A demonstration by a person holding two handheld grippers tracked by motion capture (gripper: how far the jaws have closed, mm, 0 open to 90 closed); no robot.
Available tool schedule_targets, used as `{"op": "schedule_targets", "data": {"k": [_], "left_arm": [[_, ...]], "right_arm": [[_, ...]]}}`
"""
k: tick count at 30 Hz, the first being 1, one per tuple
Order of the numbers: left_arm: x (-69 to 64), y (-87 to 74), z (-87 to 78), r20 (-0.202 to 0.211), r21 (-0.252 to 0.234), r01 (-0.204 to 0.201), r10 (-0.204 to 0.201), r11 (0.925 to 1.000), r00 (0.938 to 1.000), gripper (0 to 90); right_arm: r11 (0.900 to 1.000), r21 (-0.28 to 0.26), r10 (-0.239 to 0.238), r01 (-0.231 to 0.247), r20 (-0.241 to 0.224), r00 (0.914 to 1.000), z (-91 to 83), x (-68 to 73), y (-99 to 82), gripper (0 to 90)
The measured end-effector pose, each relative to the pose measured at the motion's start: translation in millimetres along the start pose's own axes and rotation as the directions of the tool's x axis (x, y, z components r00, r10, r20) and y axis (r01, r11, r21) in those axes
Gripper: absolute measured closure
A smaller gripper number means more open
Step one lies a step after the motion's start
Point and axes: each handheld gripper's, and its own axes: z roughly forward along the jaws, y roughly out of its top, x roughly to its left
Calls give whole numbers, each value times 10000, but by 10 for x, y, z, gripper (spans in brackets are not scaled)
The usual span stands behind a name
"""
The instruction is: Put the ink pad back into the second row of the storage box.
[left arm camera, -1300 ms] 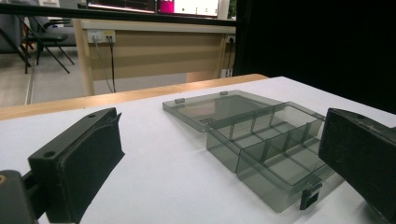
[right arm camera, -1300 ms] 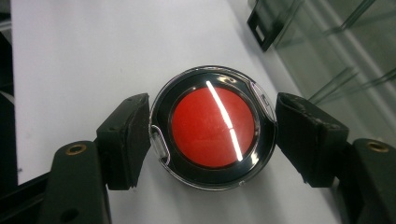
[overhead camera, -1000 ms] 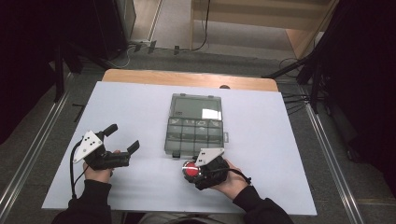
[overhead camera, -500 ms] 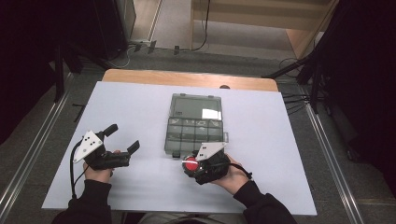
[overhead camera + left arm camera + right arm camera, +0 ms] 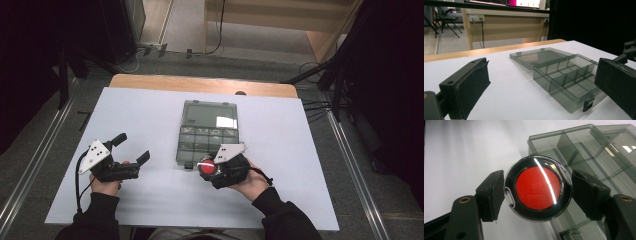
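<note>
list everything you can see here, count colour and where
compartment box: 1, smoky clear grey, middle of the table, lid open and lying flat on the far side, compartments look empty
round compact: 1, red centre with black ring under a clear cover, held in the right claw above the box's near edge
table: 1, white top with a wooden far edge
cables: several, black, on the floor right of the table
left claw: 1, black, open, near left of the table, holding nothing
right claw: 1, black, shut on the compact
hands: 2, dark sleeves, at the near edge
</note>
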Motion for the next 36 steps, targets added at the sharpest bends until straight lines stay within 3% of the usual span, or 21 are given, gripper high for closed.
{"op": "schedule_targets", "data": {"k": [16,26,28,31,36], "left_arm": [[8,-3,2,39,33,102,-102,9999,9999,0],[11,-5,2,27,-4,191,-191,9998,9998,0],[11,-6,1,18,-13,229,-229,9997,9997,0],[26,-9,-10,48,-172,506,-505,9986,9987,0],[66,-15,-44,-194,-478,963,-973,9942,9951,0]], "right_arm": [[9978,-96,657,-652,733,9951,-4,-187,-62,307],[9912,-201,1319,-1305,1201,9840,5,-333,-120,307],[9882,-210,1530,-1516,1390,9784,22,-358,-129,306],[9839,-106,1774,-1782,1670,9699,62,-398,-145,306],[9809,-110,1931,-1942,1774,9650,60,-431,-163,306]]}}
